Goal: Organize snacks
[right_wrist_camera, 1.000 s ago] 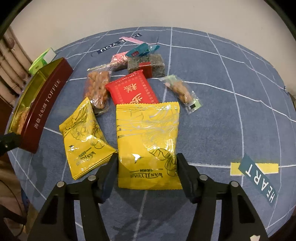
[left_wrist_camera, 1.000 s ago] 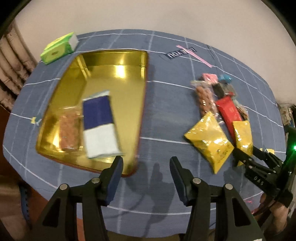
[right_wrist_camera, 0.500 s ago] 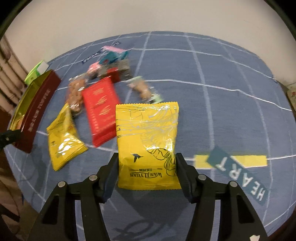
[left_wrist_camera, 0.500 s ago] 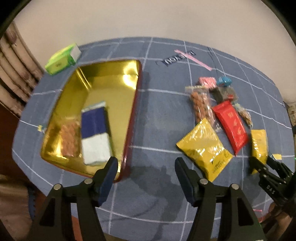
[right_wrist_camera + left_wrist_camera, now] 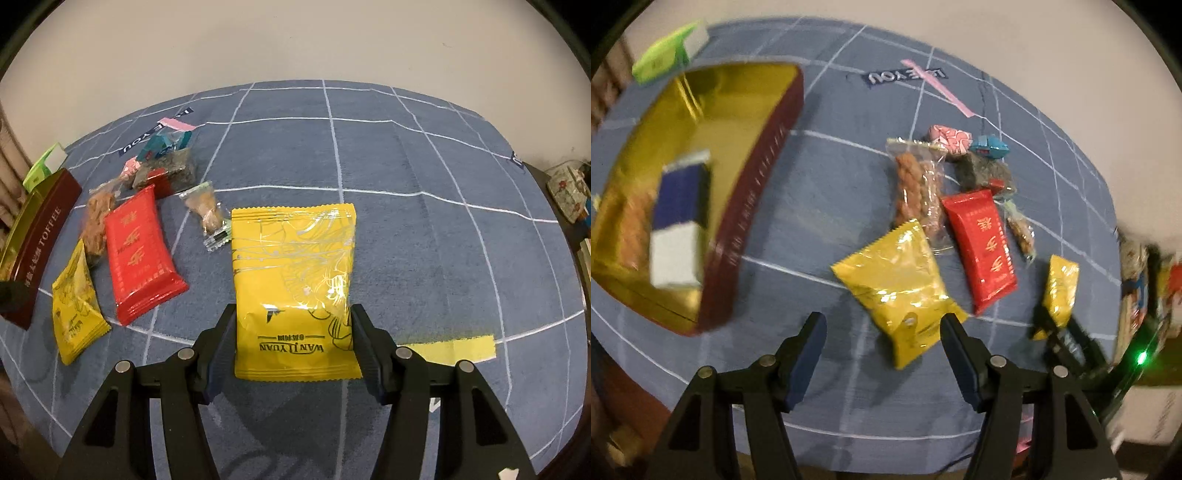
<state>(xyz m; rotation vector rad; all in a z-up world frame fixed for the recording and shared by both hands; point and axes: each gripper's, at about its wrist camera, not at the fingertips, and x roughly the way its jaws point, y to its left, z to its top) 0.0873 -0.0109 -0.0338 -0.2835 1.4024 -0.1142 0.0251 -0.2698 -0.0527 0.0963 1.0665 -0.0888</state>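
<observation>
Gripping this light, crinkly yellow packet point(image 5: 293, 284) by its side seams, right claw point(image 5: 293, 341) closed, left claw point(image 5: 882, 345) just opened, empty.

Left wrist view:
- Gold tin point(image 5: 746, 206): smeared by motion; left side cut off by the picture's edge; lettering on the red wall unreadable.
- Blue-and-white packet point(image 5: 679, 221) inside the tin: blurred, print illegible.
- Brownish item point(image 5: 629, 229) beside that packet: too blurred to identify.
- Green box point(image 5: 665, 55): streaked, label unreadable.
- Right tongs point(image 5: 1067, 339): blurred, fingers mostly hidden behind a small yellow pouch point(image 5: 1060, 291); grip not discernible here.
- Clutter at right edge point(image 5: 1145, 280): smeared, unidentifiable.

Right wrist view:
- Twisted-snack bag point(image 5: 98, 218): partly hidden under the red packet point(image 5: 138, 254).
- Yellow label on the surface point(image 5: 454, 349): blurred, lettering lost.
- Gold tin point(image 5: 40, 243): cut off at left.
</observation>
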